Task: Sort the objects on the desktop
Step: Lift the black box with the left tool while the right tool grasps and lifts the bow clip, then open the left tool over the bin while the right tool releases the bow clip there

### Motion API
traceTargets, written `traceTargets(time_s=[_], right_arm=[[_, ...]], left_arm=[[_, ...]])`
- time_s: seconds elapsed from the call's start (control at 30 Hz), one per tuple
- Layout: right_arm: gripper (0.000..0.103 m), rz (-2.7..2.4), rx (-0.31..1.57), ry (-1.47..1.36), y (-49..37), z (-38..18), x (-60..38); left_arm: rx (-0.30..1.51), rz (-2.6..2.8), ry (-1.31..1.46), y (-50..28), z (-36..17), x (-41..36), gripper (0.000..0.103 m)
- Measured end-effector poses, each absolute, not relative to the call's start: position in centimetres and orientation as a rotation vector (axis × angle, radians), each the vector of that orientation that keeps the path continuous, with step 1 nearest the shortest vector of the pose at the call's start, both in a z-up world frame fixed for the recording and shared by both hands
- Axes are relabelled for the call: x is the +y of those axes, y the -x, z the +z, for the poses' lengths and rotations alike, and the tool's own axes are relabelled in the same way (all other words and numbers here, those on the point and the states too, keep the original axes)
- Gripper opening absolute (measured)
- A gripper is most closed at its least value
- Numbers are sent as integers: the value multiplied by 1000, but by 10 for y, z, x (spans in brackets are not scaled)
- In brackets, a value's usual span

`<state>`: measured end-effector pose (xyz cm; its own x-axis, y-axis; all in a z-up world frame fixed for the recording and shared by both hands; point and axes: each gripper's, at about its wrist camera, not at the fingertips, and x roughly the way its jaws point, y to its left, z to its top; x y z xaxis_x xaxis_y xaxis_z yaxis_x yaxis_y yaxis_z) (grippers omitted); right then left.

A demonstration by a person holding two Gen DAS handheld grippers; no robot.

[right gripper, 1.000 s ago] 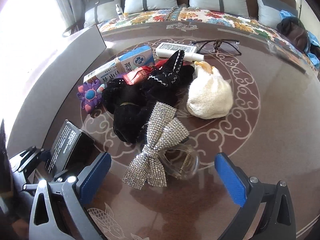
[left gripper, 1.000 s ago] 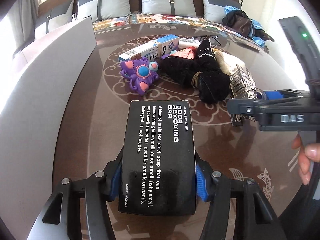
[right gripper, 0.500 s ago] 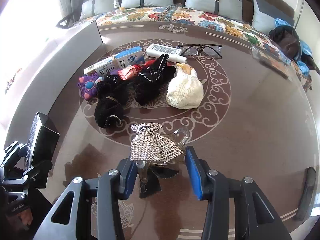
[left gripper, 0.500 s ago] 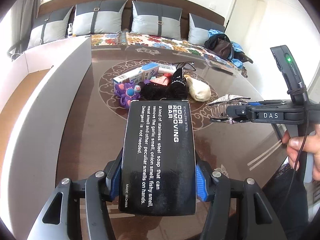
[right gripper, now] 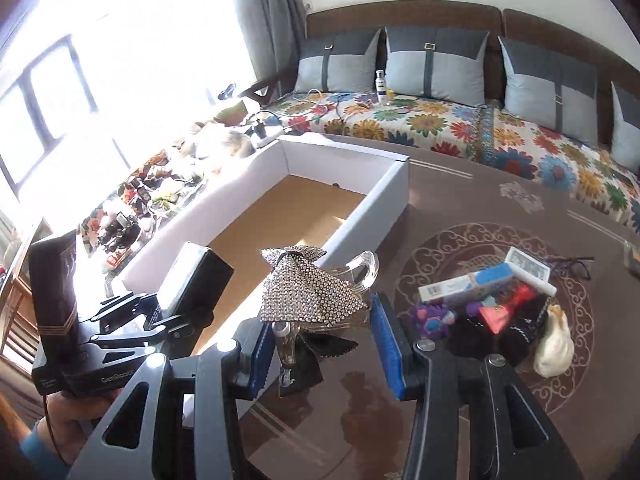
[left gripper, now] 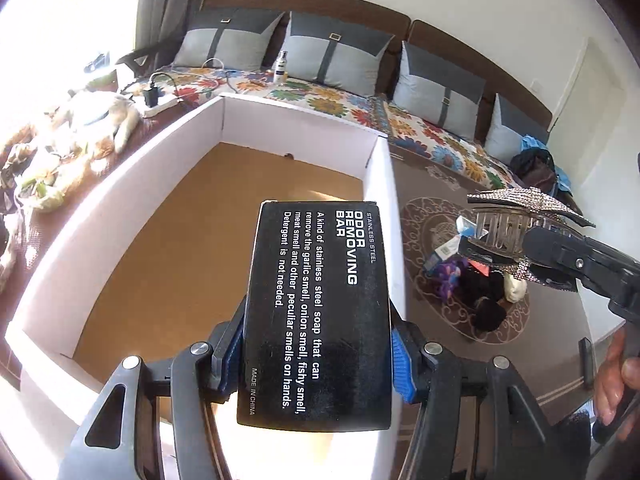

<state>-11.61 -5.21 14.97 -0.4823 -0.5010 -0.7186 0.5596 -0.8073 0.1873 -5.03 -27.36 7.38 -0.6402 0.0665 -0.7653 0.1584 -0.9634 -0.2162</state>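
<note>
Black rectangular odor-bar box (left gripper: 318, 312) is clamped in left gripper (left gripper: 316, 344); right gripper (right gripper: 320, 340) grips rhinestone bow hair clip (right gripper: 312, 292) above brown surface (right gripper: 460, 200).

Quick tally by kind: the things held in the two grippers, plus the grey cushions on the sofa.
Black box: 1
Rhinestone bow hair clip: 1
Grey cushions: 4
Total: 6
</note>
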Motion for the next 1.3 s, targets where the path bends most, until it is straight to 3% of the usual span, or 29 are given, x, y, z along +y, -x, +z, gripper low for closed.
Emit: traceTargets(time_s=[0.3,0.33,0.4,0.47,0.63,0.8,0.87,0.9,0.93,1.1,1.3], right_arm=[[47,-2097,341,-1173,117,74,-191],[49,-2084,345,-1203,119,66,-195],[64,-2082,336,-1233,118,58,-198],[72,-2086,289,-1210,113,63,-190],[83,-2186,264,-1070,100,91,-142],[100,-2390,253,-942,92,100,-51],[101,-2483,262,-940,90,89,-6],[101,-2527,273,-963,89,80,17],[101,-2568,284,-1006,88,68,41],[101,-2683,203,-1304,83,4,146],[101,-2714,127,-1425,64,-27,192]], left_arm=[[402,-2539,-1446,53,28,-323,60],[407,-2535,-1443,50,26,-324,65],[407,-2526,-1429,47,27,-325,78],[393,-2538,-1392,42,32,-323,79],[406,-2625,-1306,33,57,-296,79],[364,-2818,-1270,28,85,-218,79],[332,-2909,-1287,25,89,-178,85],[309,-2946,-1304,24,87,-157,94],[286,-2978,-1323,22,83,-136,100],[81,-2970,-1535,42,18,-58,101],[22,-2868,-1647,66,-40,-47,101]])
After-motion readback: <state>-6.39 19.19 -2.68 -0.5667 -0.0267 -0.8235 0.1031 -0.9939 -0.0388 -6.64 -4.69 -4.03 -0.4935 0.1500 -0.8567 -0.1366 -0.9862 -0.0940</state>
